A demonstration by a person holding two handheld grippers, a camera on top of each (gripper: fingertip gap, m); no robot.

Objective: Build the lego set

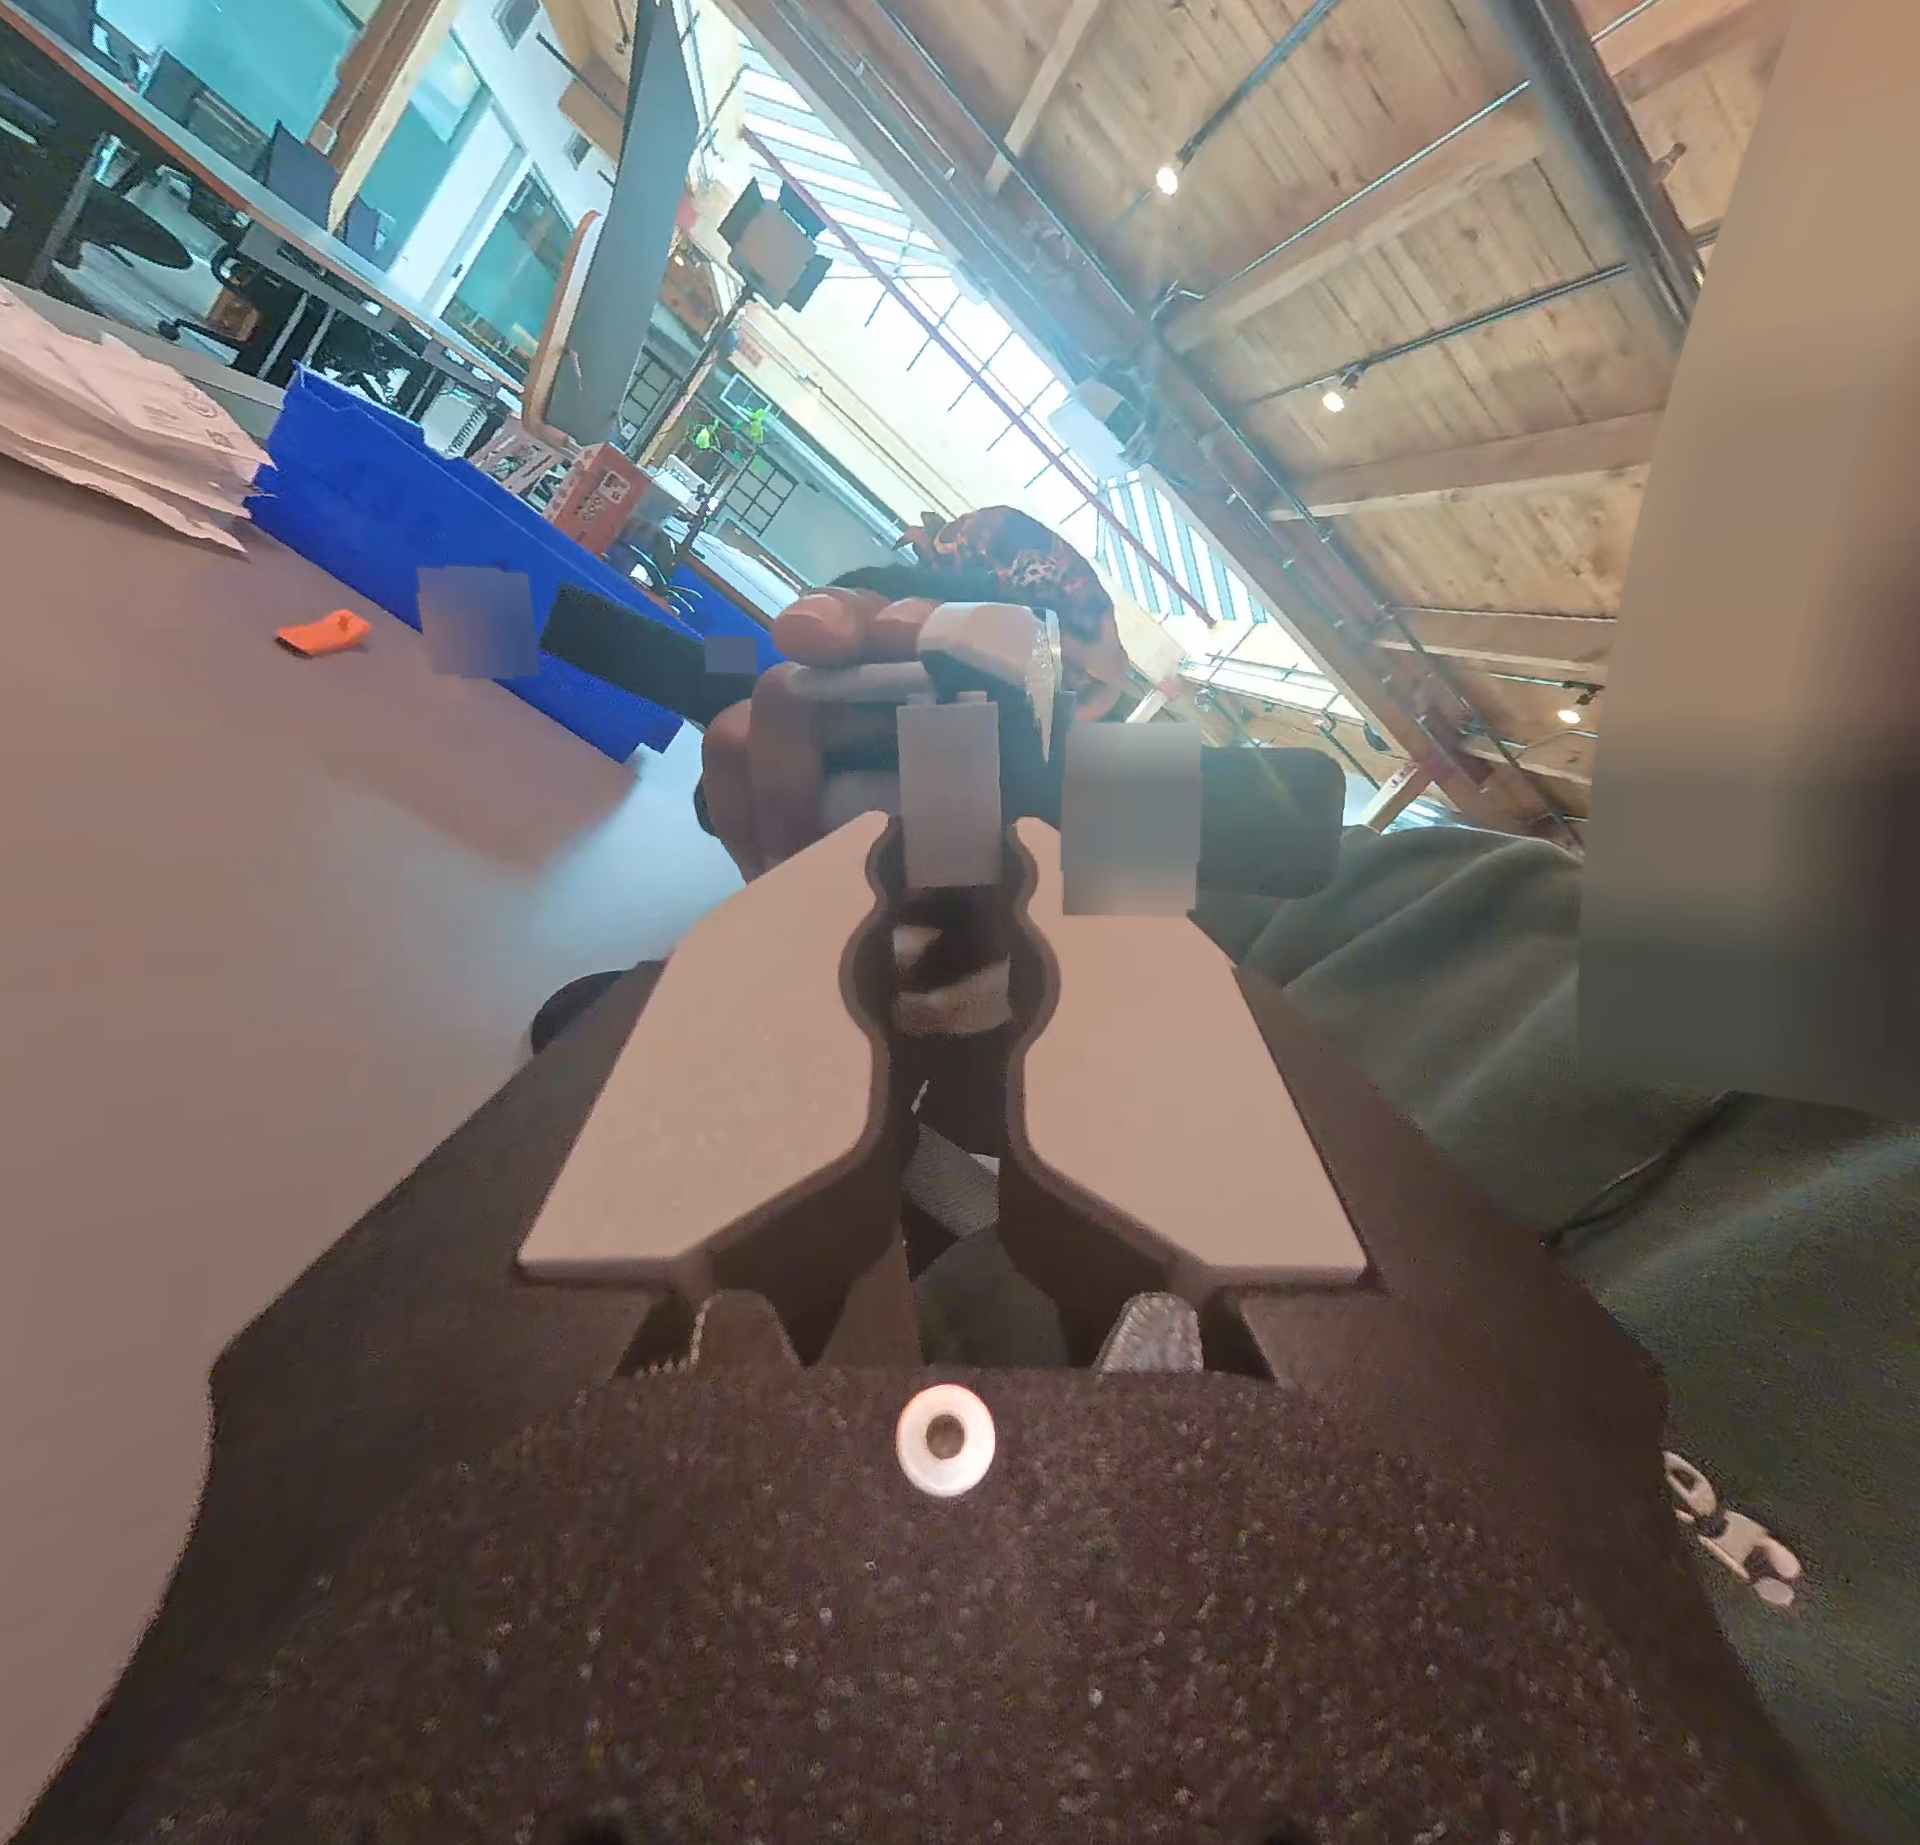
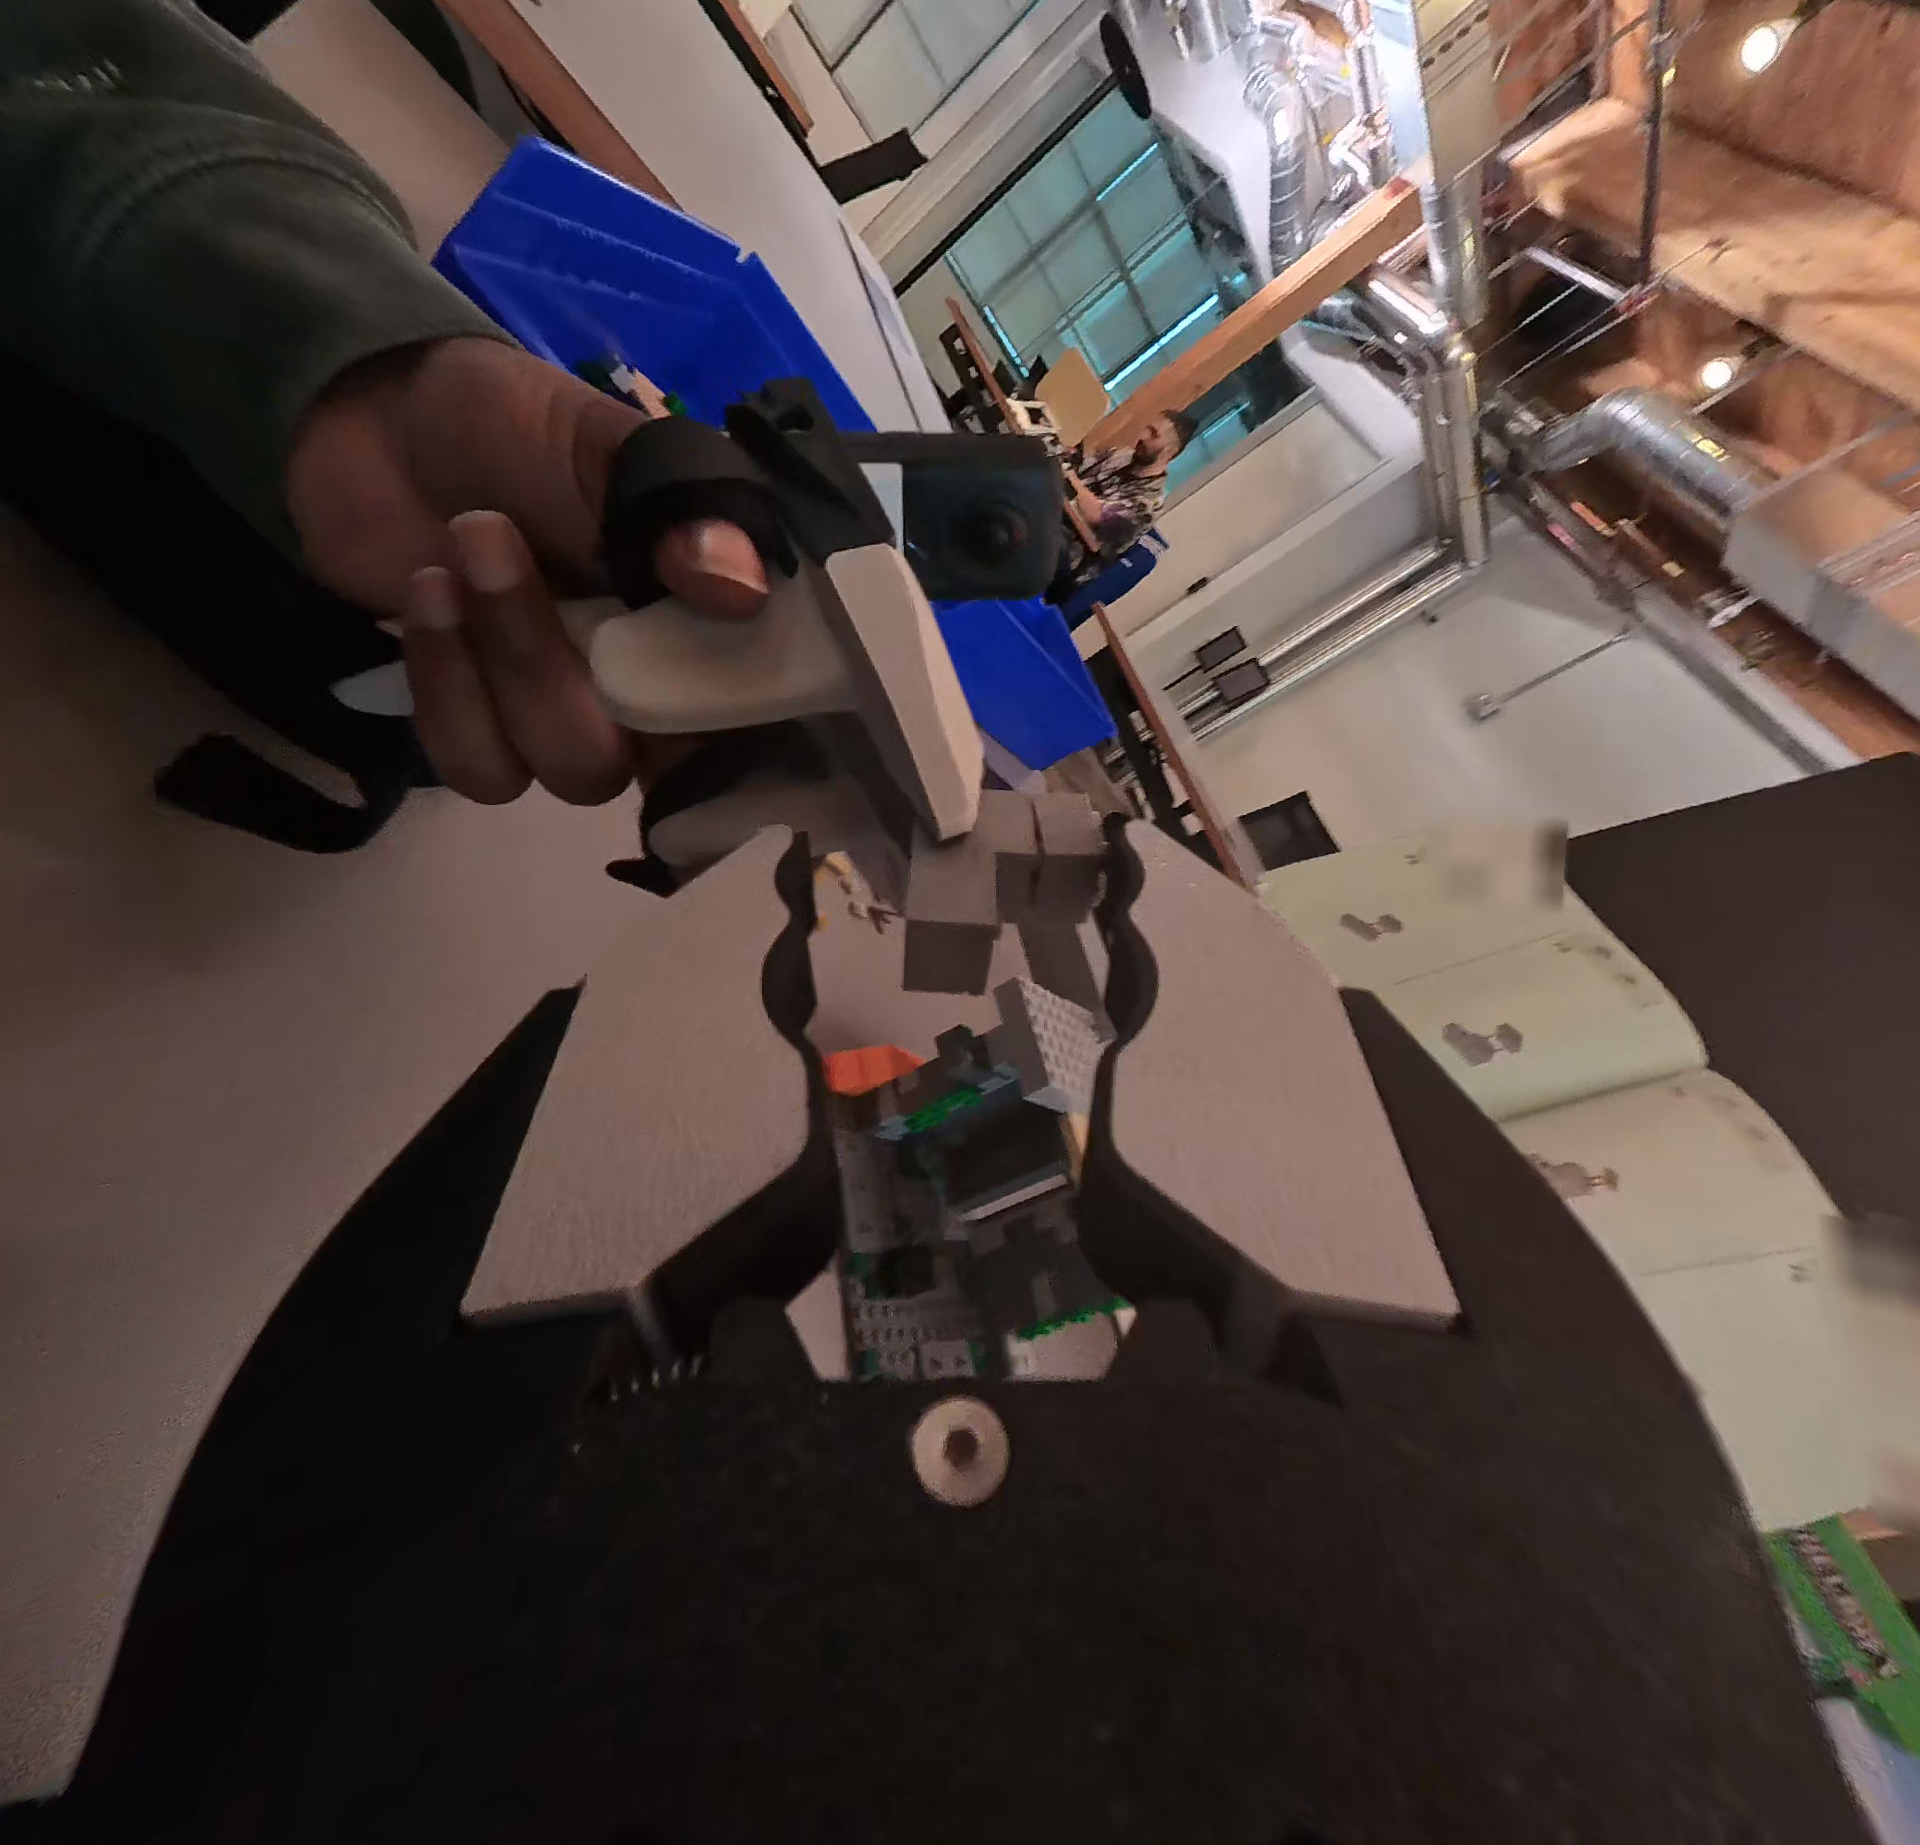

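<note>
Wood-beam ceiling (image 1: 1351, 185) w/ skylights (image 1: 935, 341), grey tabletop (image 1: 260, 808).

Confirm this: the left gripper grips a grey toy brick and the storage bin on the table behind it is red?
Not quite. The left gripper does grip the grey toy brick, but the storage bin on the table is blue, not red, as the left wrist view shows.

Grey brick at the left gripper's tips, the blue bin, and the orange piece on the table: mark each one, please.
Grey brick (image 1: 948, 798), left wrist view, middle of its front face.
Blue bin (image 1: 416, 517), left wrist view, its near side wall.
Orange piece (image 1: 324, 634), left wrist view, its centre.
</note>
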